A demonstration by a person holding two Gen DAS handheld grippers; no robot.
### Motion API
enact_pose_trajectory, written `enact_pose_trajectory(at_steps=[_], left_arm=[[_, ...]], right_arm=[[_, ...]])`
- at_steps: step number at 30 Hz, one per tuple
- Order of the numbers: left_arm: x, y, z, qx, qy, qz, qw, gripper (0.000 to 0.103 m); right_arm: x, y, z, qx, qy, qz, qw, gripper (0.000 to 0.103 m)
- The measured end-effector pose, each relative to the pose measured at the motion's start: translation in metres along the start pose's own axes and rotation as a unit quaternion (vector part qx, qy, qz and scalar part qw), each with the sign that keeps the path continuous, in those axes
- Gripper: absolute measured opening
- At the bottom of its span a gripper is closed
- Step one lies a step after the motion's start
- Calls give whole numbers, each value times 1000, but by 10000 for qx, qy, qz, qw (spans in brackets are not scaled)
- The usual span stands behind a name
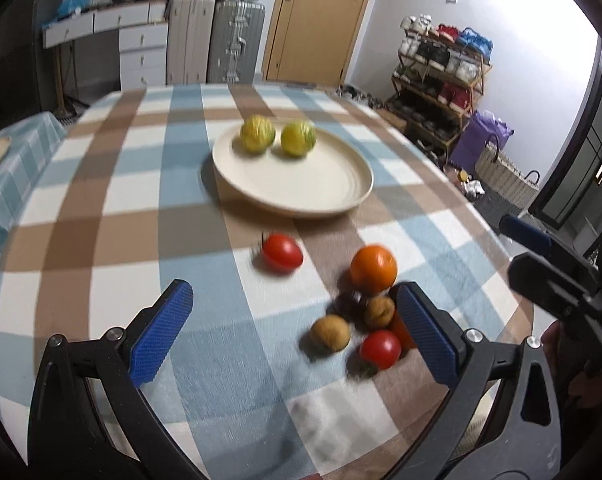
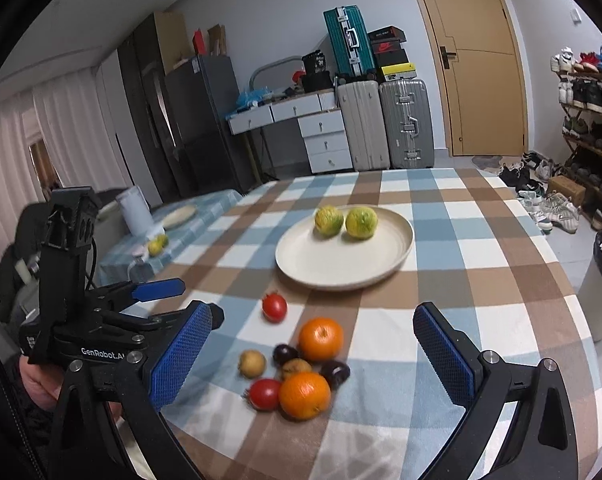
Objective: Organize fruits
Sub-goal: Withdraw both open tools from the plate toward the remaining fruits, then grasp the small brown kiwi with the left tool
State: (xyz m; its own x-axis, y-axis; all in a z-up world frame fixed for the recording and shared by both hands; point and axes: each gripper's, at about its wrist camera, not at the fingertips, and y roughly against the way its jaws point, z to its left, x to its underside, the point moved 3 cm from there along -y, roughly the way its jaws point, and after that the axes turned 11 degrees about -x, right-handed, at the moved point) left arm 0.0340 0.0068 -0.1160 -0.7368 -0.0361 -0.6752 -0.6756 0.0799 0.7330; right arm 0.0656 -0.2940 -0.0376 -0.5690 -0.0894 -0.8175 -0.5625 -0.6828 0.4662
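- Where the checked table (image 2: 481, 240) spreads out ahead, carries everything; cream plate (image 2: 397, 256) set toward the far middle, well apart from both tools; already holds two yellow-green fruits (image 2: 328, 221) side by side on its far half; near half bare.
- Nearer the front edge, a loose cluster: far orange (image 2: 321, 339), near orange (image 2: 304, 395), two dark plums (image 2: 335, 373), two brown fruits (image 2: 252, 363), one tomato in the cluster (image 2: 265, 394), all touching or just beside one another; a lone tomato (image 2: 274, 308) apart, between cluster and plate.
- Right gripper (image 2: 321, 364), jaws spread wide and empty; straddles the cluster almost squarely, with the fruit lying straight ahead between the blue pads; probably the better-placed tool for the next pick.
- Left gripper (image 1: 293, 334), likewise wide and holding nothing; sees the cluster off toward its right pad (image 1: 425, 336), partly hidden behind it; lone tomato (image 1: 282, 253) straight ahead of its gap, so perhaps nearer to that one.
- Round fruit throughout, so no long axis to line up with; likely to roll if nudged by a pad; from cluster to plate, a short carry forward.
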Motion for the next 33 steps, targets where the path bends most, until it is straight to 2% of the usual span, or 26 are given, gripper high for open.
enact_pose_trajectory(at_steps=[8,10,12,16,18,22,25,33], left_arm=[[16,-28,-1,109,-86,373,9992,100],[19,-34,-1,75,-91,443,9989,93],[21,-39,-1,126,-109,532,9984,82],[23,-44,-3,246,-153,593,9978,73],[24,-45,-5,365,-186,635,9971,61],[26,-48,-12,572,-271,710,9955,45],[27,-47,-17,767,-310,733,9939,27],[27,-44,-12,969,-170,708,9926,24]], right_arm=[[6,-7,-10,-47,-192,86,9998,103],[6,-8,-11,-38,-195,107,9997,103],[8,-10,-13,-35,-193,129,9997,103],[10,-12,-14,-35,-238,171,9996,103],[10,-12,-14,-40,-252,175,9995,103],[11,-13,-14,-41,-251,199,9995,103],[12,-14,-14,-40,-258,200,9995,103],[14,-15,-16,-35,-309,236,9992,103]])
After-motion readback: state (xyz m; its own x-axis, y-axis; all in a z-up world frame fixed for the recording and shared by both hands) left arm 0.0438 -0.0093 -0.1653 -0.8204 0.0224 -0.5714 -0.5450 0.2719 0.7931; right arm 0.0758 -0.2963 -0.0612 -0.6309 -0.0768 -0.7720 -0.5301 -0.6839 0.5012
